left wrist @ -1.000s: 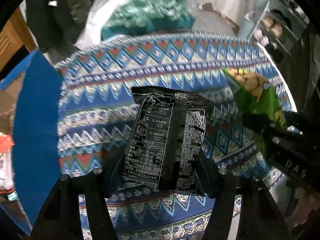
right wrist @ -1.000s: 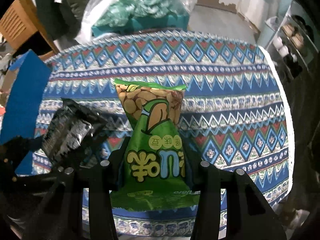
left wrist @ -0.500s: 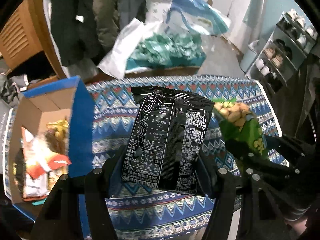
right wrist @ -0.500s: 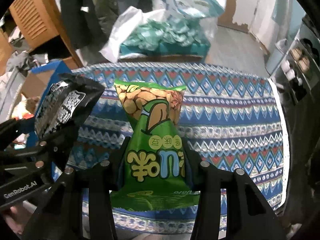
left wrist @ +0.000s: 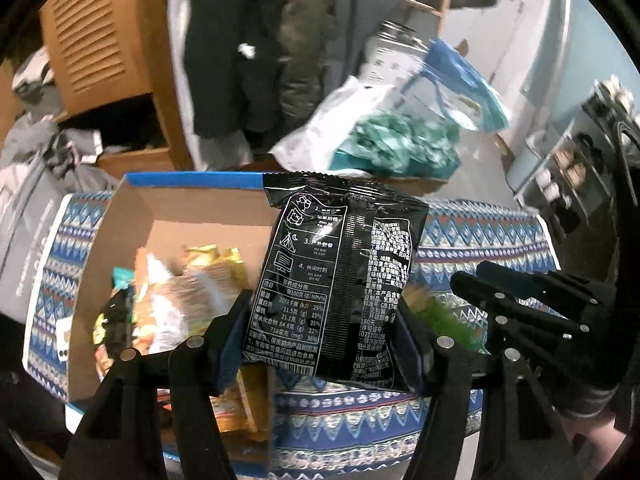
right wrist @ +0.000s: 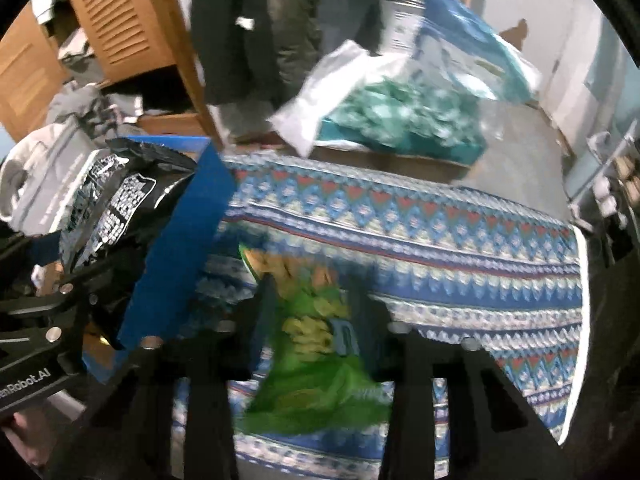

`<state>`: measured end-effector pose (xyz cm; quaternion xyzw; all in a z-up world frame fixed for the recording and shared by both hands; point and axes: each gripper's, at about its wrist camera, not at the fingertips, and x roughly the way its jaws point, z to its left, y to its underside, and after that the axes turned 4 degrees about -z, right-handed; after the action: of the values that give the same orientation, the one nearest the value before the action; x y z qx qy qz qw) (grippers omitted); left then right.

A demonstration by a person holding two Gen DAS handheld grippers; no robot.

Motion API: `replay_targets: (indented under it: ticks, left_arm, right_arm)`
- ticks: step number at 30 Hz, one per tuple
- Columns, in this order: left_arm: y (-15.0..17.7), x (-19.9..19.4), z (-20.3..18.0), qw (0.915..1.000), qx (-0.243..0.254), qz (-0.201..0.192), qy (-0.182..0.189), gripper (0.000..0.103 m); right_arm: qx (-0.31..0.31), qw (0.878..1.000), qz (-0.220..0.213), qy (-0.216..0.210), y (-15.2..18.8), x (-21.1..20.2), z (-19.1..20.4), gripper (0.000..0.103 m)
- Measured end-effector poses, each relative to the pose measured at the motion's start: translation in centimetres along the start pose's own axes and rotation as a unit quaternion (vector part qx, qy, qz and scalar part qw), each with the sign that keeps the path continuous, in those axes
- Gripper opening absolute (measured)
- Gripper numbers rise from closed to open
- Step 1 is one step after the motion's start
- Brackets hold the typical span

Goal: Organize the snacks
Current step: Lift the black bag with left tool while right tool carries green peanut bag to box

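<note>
My left gripper (left wrist: 324,312) is shut on a black snack packet (left wrist: 340,264) and holds it upright over the right side of an open blue cardboard box (left wrist: 132,216) with several snacks inside. My right gripper (right wrist: 314,300) grips a green peanut packet (right wrist: 316,328), blurred and crumpled low between the fingers; its jaws are closing on it. It hangs above the patterned tablecloth (right wrist: 440,260), just right of the box's blue wall (right wrist: 180,256). In the right wrist view the black packet (right wrist: 116,200) shows at the left. The left wrist view shows the green packet (left wrist: 444,320) beside the black one.
Behind the table lie a white bag of teal packets (left wrist: 384,144) and a blue-white pouch (left wrist: 460,80). A louvred wooden cabinet (left wrist: 100,40) and dark hanging clothes (left wrist: 224,40) stand at the back, a grey bag (left wrist: 28,216) at the left, shelves (left wrist: 568,168) at the right.
Both grippers rose and moved left with their packets; the box came into view under the black packet. The green packet slid lower and crumpled as the right jaws narrowed.
</note>
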<state>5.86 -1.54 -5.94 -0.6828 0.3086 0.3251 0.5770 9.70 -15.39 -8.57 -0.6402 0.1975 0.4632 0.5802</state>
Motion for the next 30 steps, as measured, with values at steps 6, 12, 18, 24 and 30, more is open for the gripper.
replay_targets:
  ticks: [6, 12, 18, 24, 30]
  left_arm:
    - [-0.3, -0.5, 5.3, 0.9986, -0.052, -0.005, -0.006, 0.066]
    - [0.3, -0.7, 9.6, 0.9959, -0.089, -0.004, -0.01, 0.066]
    - [1.0, 0.1, 11.9, 0.9937, -0.11, 0.009, -0.014, 0.066]
    - [1.2, -0.1, 12.9, 0.9927, -0.118, 0.009, -0.021, 0.066]
    - [1.8, 0.0, 13.8, 0.992, -0.121, 0.011, -0.034, 0.066]
  right_arm:
    - [-0.015, 1.0, 0.006, -0.021, -1.8, 1.8, 3.2, 0.023]
    - [0.0, 0.999, 0.035, -0.037, -1.4, 4.1, 2.7, 0.073]
    - [-0.018, 0.997, 0.076, -0.029, 2.5, 6.7, 0.9, 0.073]
    - [-0.028, 0.993, 0.107, -0.036, 5.2, 9.7, 0.5, 0.073]
    - [-0.042, 0.99, 0.128, -0.04, 6.6, 12.2, 1.2, 0.073]
